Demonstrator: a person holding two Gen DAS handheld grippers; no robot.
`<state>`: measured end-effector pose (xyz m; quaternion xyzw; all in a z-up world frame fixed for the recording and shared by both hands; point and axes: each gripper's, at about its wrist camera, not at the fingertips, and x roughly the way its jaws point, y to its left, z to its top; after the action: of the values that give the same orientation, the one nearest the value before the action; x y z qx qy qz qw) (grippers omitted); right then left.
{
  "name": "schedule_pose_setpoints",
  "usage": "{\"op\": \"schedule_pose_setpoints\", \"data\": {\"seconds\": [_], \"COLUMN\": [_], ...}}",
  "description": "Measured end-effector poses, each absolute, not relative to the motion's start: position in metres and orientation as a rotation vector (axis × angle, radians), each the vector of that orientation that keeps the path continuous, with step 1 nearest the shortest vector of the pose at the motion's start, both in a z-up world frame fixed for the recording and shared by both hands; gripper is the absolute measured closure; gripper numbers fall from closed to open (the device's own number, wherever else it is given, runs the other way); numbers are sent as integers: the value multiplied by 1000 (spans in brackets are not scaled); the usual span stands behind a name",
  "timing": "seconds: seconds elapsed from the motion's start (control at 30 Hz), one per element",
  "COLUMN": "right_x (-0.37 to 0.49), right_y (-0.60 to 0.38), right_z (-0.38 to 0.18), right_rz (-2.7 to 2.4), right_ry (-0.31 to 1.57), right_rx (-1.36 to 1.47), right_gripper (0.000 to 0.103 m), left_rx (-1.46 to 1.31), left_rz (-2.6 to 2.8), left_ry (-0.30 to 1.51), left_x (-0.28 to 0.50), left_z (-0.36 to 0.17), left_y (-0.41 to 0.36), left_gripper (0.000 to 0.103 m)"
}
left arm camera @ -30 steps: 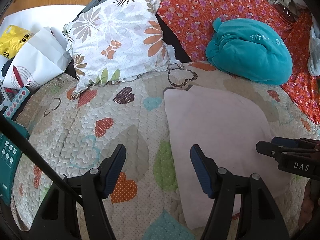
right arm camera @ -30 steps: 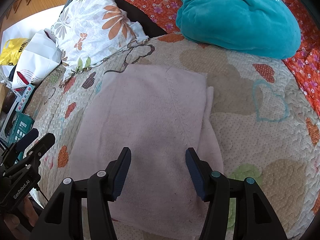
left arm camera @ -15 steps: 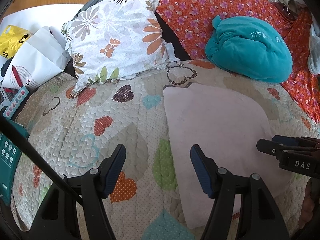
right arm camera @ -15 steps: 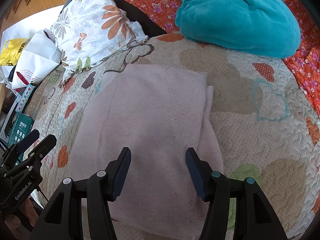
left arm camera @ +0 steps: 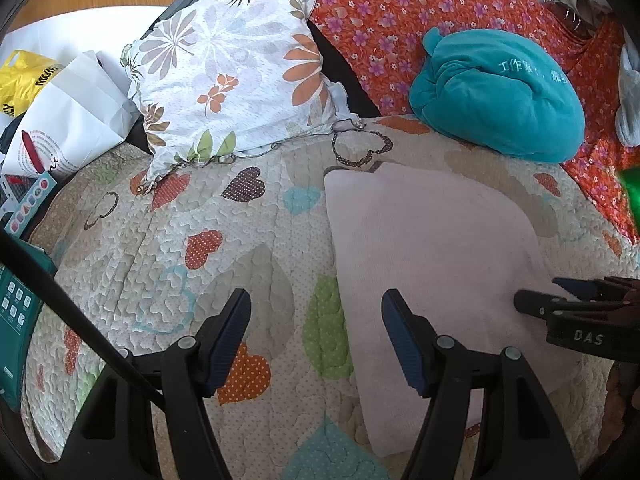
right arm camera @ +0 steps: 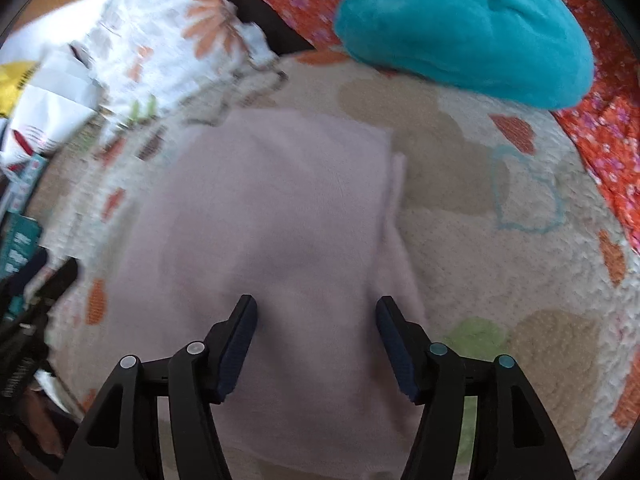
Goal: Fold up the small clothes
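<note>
A pale pink folded garment lies flat on the heart-patterned quilt; it also shows in the right wrist view. My left gripper is open and empty, hovering over the quilt at the garment's left edge. My right gripper is open and empty, just above the near part of the garment. The right gripper also shows at the right edge of the left wrist view. The right wrist view is motion-blurred.
A floral pillow and a teal plush bundle lie at the back on an orange flowered cloth. White and yellow bags and a teal box sit at the left.
The right gripper has moved, blurring its view, with the scene shifting slightly. The left gripper has barely moved. Both stay open; the garment lies as before.
</note>
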<state>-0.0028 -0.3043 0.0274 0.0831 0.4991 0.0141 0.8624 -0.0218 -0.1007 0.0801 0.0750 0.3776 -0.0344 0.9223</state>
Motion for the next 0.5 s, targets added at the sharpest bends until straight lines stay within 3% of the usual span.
{"op": "schedule_pose_setpoints", "data": {"seconds": [0.1, 0.5], "right_x": [-4, -10], "right_y": [-318, -331], "right_z": [24, 43], "right_rz": [-18, -62], "right_ry": [1062, 964], "right_rx": [212, 263], "right_gripper": [31, 31], "left_rx": [152, 155], "left_rz": [-72, -82], "left_ry": [776, 786], "left_x": [-21, -21], "left_z": [81, 77], "left_y": [-101, -95], "left_gripper": [36, 35]}}
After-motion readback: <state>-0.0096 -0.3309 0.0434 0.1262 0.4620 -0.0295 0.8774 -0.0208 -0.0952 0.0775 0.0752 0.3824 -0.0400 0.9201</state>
